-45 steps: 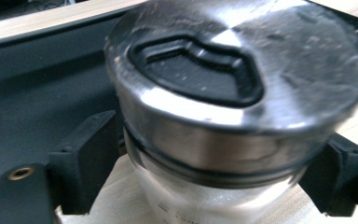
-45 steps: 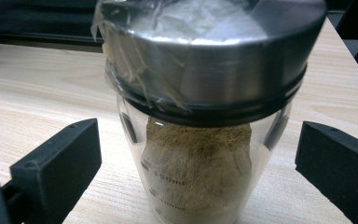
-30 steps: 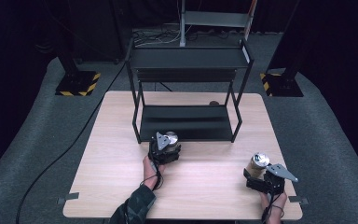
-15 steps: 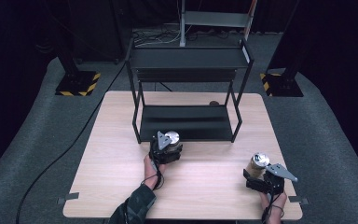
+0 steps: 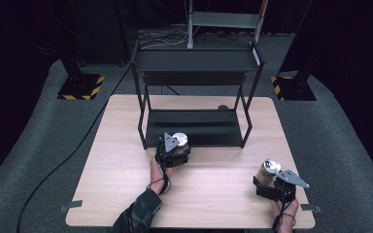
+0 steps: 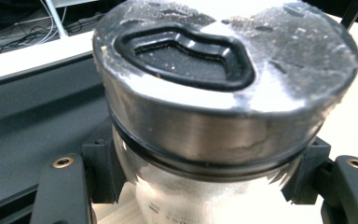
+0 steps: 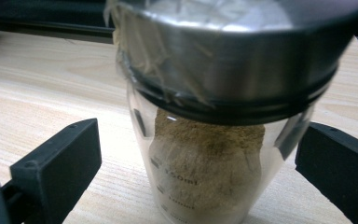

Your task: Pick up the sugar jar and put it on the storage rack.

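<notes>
My left gripper (image 5: 177, 149) is shut on a glass jar with a silver metal lid (image 5: 179, 139), just in front of the lower shelf (image 5: 209, 128) of a black two-tier rack. In the left gripper view the jar's lid (image 6: 223, 70) looms close, and the pads press its glass body from both sides. At the table's front right, my right gripper (image 5: 270, 178) stands open around a second jar (image 5: 271, 166). That jar (image 7: 205, 177) stands on the table and holds brown powder under a silver lid. Both black fingers (image 7: 60, 158) stand clear of its glass.
The black rack's top shelf (image 5: 196, 60) overhangs the lower one, on thin posts (image 5: 142, 121). The wooden table (image 5: 121, 170) reaches past both hands. Black stands with yellow-striped bases (image 5: 80, 87) and cables lie on the grey floor behind.
My left gripper with its jar has edged slightly toward the rack's lower shelf. The right gripper and its jar have stayed where they were.
</notes>
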The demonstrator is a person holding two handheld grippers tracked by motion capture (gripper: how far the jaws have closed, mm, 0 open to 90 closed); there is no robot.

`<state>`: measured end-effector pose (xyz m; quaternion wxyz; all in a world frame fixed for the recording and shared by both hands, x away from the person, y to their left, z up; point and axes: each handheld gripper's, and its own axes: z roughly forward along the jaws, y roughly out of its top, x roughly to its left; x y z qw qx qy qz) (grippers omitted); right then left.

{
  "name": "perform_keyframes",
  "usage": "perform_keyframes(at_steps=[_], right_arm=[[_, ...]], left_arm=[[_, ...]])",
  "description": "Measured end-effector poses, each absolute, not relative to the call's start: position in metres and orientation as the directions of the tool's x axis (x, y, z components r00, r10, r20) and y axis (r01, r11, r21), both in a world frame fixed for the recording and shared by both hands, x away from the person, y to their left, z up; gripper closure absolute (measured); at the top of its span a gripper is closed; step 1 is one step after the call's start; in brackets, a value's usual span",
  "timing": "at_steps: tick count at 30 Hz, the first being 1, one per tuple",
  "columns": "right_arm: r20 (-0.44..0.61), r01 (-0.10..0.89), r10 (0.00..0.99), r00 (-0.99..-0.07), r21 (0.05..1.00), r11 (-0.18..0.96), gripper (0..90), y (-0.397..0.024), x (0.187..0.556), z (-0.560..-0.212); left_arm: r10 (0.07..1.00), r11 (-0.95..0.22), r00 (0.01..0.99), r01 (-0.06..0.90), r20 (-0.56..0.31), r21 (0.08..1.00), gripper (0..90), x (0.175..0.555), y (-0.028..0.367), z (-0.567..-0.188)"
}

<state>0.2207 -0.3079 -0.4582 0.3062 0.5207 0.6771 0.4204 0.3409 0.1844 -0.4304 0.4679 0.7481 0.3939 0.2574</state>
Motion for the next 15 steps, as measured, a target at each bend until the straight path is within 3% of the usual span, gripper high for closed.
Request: perform_keyframes(at_steps=[15], right_arm=[[0.03,0.448,0.962,-0.273,0.888,0.1,0.0,-0.309,0.221,-0.458]], left_arm=[[0.822,-0.267,0.569,0.343,0.027,0.9,29.9,0.353,0.18,-0.418]])
